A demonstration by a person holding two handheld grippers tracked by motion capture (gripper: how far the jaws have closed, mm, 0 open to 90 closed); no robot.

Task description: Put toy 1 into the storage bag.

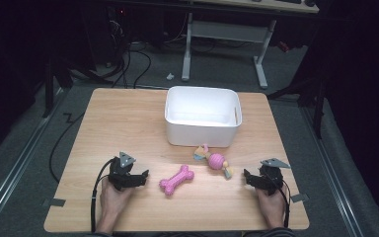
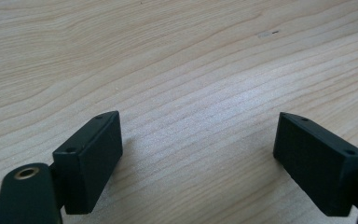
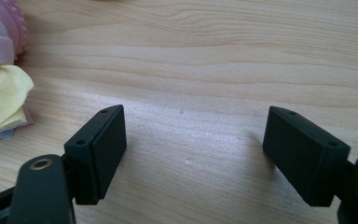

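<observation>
Two grippers are held low near the front edge of the tabletop [image 1: 103,123]. The left gripper [image 1: 140,177] is seen toward the front left corner, its jaws spread wide with only bare wood between them. The right gripper [image 1: 247,176] is seen toward the front right corner, jaws likewise parted and empty. A pink bone toy [image 1: 176,179] lies between the two, nearer the left gripper. A pink ball rope toy [image 1: 214,160] lies just behind it. A white bin [image 1: 202,131] stands toward the back edge.
</observation>
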